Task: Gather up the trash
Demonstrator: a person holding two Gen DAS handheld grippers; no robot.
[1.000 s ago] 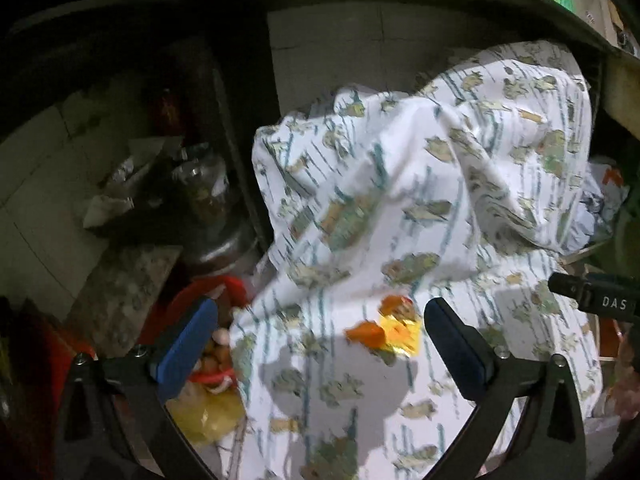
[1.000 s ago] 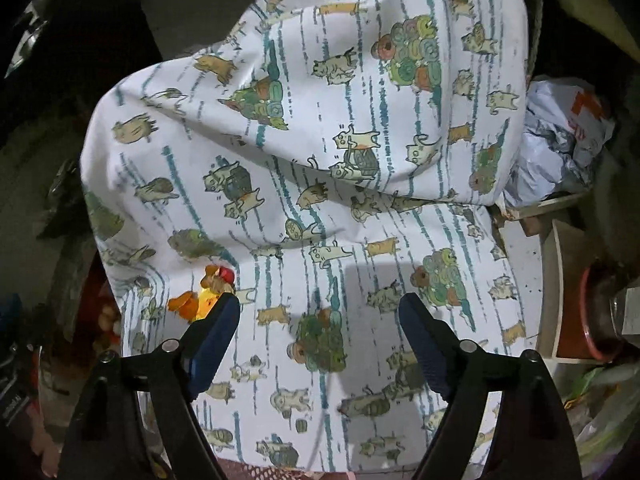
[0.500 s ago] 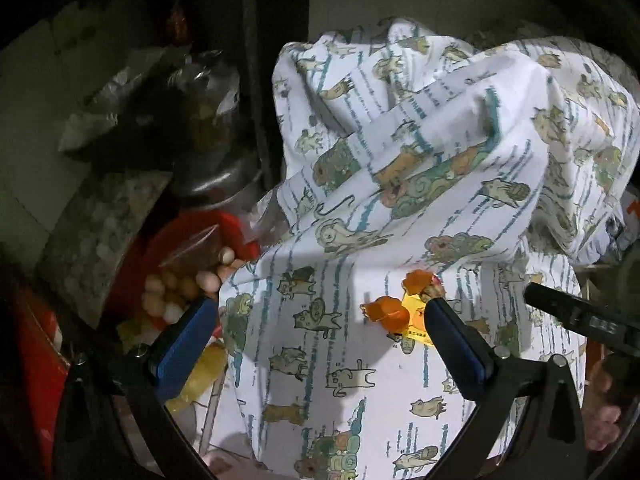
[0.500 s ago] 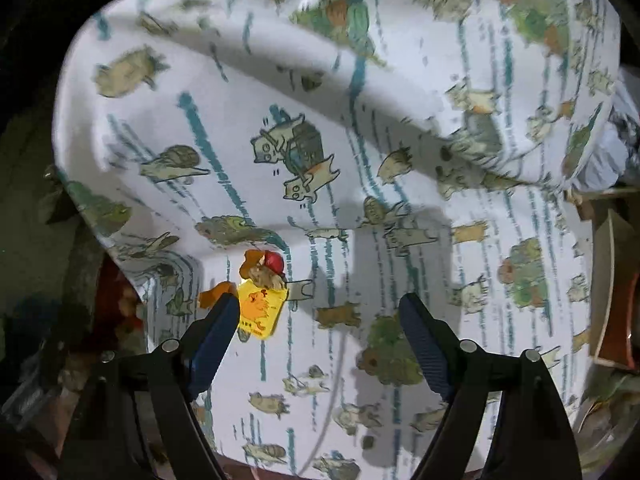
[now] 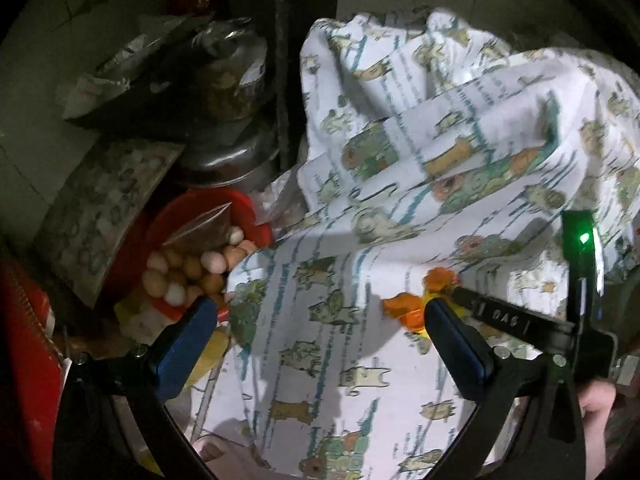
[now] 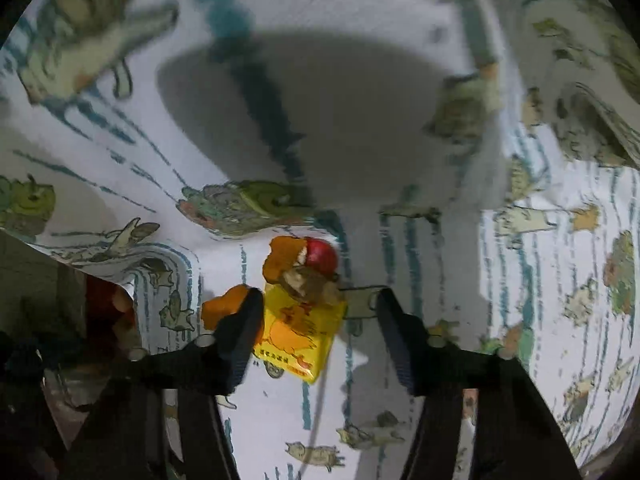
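- My right gripper point(image 6: 316, 312) is right down on the trash now, jaws spread wide, one finger each side of the little pile.
- The pile sits on the cat-print cloth point(image 6: 400, 100): a yellow wrapper point(image 6: 298, 334) with an orange bird printed on it, orange peel point(image 6: 222, 312) touching my left-hand finger, and a red-and-brown scrap point(image 6: 316, 264) at the wrapper's top edge.
- Nothing is pinched; the wrapper lies between the fingers, closer to the left one.
- From the left wrist view, my left gripper point(image 5: 320, 332) hangs wide apart over the same cloth point(image 5: 440, 140), holding nothing.
- The orange peel point(image 5: 404, 306) shows just off its right finger, with the right gripper's black arm point(image 5: 512, 316) reaching in over it.
- Off to the left, a red bowl point(image 5: 192, 208) of eggs point(image 5: 188, 268) sits beside the cloth's edge, with stacked steel pots point(image 5: 232, 160) behind.
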